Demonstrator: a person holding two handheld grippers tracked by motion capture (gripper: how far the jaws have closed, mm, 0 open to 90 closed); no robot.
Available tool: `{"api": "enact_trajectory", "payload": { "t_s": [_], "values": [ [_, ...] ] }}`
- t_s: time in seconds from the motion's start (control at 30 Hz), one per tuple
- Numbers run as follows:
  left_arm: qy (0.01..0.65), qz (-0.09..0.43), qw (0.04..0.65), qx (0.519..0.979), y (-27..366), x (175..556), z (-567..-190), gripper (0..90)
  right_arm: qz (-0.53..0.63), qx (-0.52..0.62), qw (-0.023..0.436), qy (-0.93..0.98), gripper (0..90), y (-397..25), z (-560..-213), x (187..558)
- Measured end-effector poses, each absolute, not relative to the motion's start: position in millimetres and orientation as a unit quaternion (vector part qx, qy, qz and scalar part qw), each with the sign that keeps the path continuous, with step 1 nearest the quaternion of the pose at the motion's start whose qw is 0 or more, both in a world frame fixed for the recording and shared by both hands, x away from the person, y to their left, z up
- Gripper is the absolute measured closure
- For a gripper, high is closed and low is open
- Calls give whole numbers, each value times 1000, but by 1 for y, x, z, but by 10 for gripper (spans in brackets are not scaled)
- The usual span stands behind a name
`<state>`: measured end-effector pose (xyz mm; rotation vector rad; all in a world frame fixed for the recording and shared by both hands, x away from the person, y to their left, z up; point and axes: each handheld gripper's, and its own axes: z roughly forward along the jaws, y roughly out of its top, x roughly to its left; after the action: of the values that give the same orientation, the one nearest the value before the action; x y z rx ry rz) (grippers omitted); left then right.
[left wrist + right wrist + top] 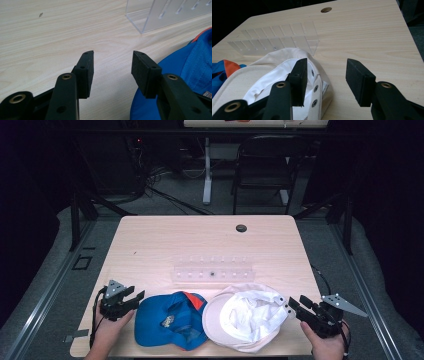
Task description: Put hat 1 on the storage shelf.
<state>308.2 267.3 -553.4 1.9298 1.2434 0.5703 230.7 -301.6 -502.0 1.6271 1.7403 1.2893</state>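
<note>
Nearest you, your left gripper (pixel 134 298) sits just left of the blue cap (pixel 170 320), jaws spread with only bare wood between them; in the left gripper view (pixel 112 72) the cap's smooth blue edge curves in just under the right-hand jaw. Your right gripper (pixel 291 306) mirrors it, just right of the white cap (pixel 247 320), jaws also spread and gripping nothing; in the right gripper view (pixel 325 80) one jaw hangs over that cap's snap-strap end.

The blue cap lies along the table's (pixel 150 245) near edge, touching the white cap on its right. Its long axis runs near-left to far-right, with an orange patch at the far end; which end is the brim is hard to make out.

The white cap lies upside down, its flat cream brim pointing left toward the blue cap and its crumpled white lining facing up. Its near rim meets the table edge.

Just beyond both caps stands a clear plastic rack (pixel 214 271), long axis left to right, its slots faint. Farther still, a round cable hole (pixel 241 228) marks the table's far edge.
</note>
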Motion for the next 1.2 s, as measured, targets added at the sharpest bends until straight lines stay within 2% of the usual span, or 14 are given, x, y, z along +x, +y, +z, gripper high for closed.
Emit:
{"api": "enact_trajectory", "payload": {
  "t_s": [0.33,0.67,0.87,1.13,1.2],
  "values": [
    [482,228,380,756,263,308,-554,531,427,597,155,661,496,-297,-479,248],
    [478,226,382,758,261,308,-554,530,347,589,127,719,493,-285,-468,265],
    [474,225,377,763,260,308,-554,530,308,611,78,725,478,-285,-459,280],
    [473,225,378,763,260,309,-554,531,246,614,55,748,454,-278,-461,294],
    [472,225,378,764,260,309,-554,531,232,619,37,749,437,-278,-464,297]
  ]
}}
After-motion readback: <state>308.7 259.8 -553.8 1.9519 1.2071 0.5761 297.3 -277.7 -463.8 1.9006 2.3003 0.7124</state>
